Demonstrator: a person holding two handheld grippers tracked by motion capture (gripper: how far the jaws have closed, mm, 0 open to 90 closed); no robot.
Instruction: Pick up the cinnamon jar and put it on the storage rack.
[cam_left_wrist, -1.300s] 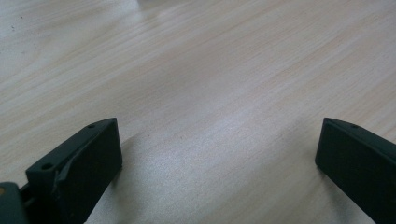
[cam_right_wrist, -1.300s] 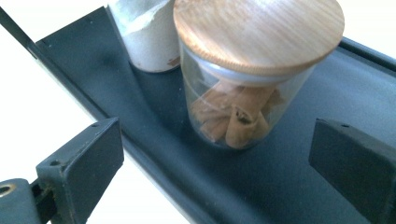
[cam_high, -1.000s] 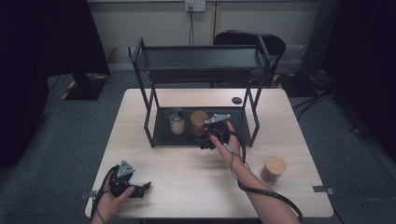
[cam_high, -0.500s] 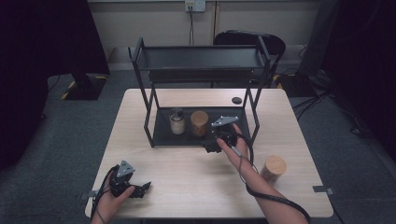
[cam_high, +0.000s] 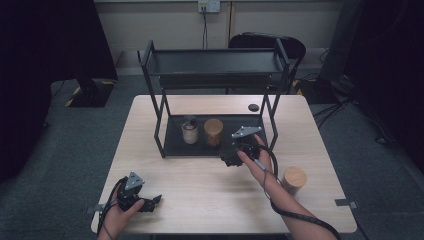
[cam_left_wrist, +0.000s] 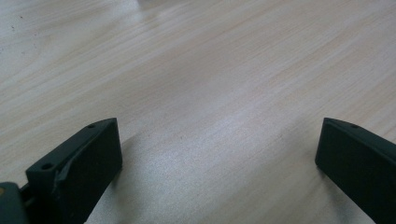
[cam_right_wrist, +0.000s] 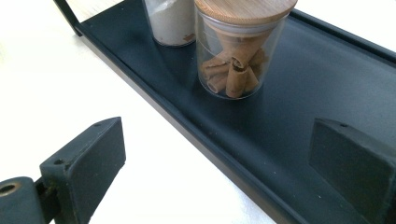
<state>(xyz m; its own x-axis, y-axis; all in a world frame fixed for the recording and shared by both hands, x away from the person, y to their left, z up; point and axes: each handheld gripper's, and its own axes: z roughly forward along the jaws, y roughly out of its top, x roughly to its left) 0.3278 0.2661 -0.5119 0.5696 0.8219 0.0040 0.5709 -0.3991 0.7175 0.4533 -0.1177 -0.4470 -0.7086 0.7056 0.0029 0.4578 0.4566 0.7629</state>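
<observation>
Cinnamon jar (cam_right_wrist: 240, 44) on rack tray (cam_right_wrist: 322, 79), white-filled jar (cam_right_wrist: 170, 21) beside, both grippers' jaws apart, empty.

So there's a light wooden table (cam_high: 210, 200) with a black two-tier metal rack (cam_high: 215, 65) on it; the bottom tray has a jar of pale stuff (cam_high: 189, 130) and a wooden-lidded jar (cam_high: 213, 131) side by side; the right gripper (cam_high: 231, 159) hovers just in front of that tray's edge; another wooden-lidded jar (cam_high: 294, 179) sits by the right forearm; the left gripper (cam_high: 150, 202) rests near the front left corner; a small black disc (cam_high: 253, 107) lies behind the rack.
</observation>
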